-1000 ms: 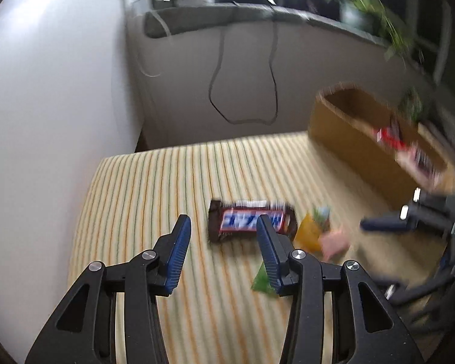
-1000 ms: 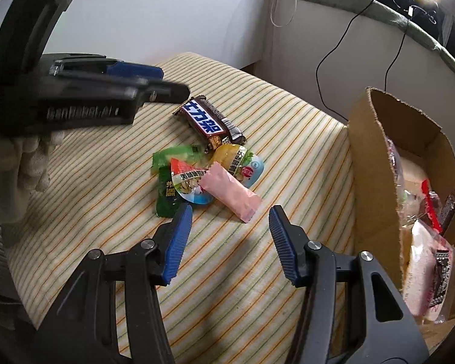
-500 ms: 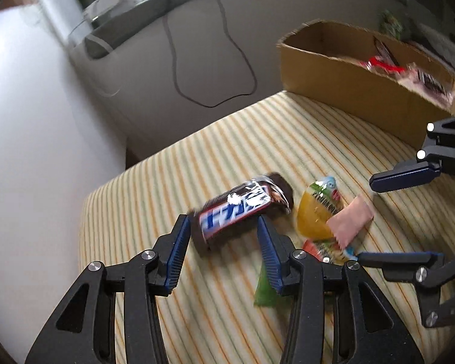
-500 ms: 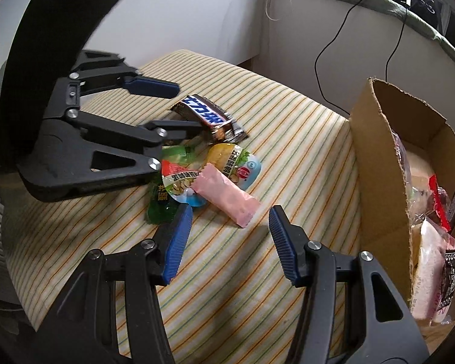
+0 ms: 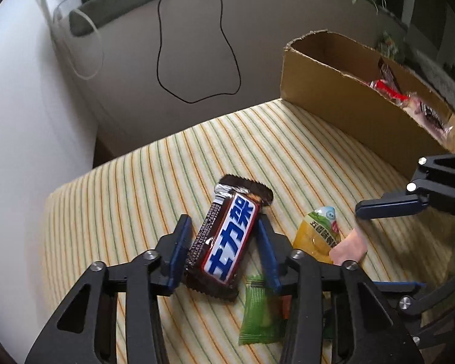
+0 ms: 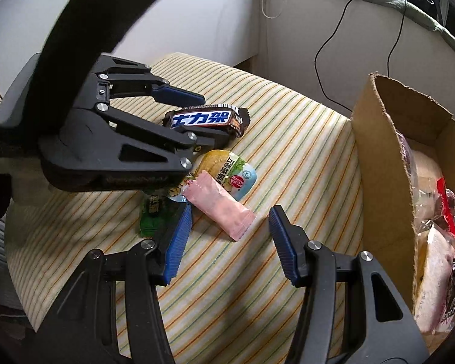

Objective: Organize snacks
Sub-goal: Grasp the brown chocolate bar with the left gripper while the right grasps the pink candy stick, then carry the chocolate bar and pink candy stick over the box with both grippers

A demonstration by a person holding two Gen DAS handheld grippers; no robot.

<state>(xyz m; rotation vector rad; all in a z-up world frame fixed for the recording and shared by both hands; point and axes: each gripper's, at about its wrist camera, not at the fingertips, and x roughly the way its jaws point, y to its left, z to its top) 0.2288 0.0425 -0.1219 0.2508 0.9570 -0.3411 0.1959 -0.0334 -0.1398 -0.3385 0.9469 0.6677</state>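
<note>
The cardboard box (image 6: pixel 382 163) held wrapped snacks, among them a red-printed packet (image 6: pixel 446 206). Left of the box, on the striped cloth (image 6: pixel 288 139), lay the Snickers bar (image 5: pixel 227 239), between the spread fingers of the left gripper (image 5: pixel 224 239); contact could not be judged. The right gripper (image 6: pixel 230 239) stood wide open and empty above the pink candy (image 6: pixel 221 206), beside a yellow pouch (image 6: pixel 227 170) and green packet (image 5: pixel 257 312). Bare cloth lay between pile and box.

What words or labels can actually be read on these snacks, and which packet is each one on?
"士力架" on the brown chocolate bar, lying between the left tongs.
"五香味鹌鹑蛋", roughly, on the yellow pouch.
Green packet: bold characters, too shadowed to read.
Pink wrapper: no text visible.
Packets in the cardboard box: print too blurred.
</note>
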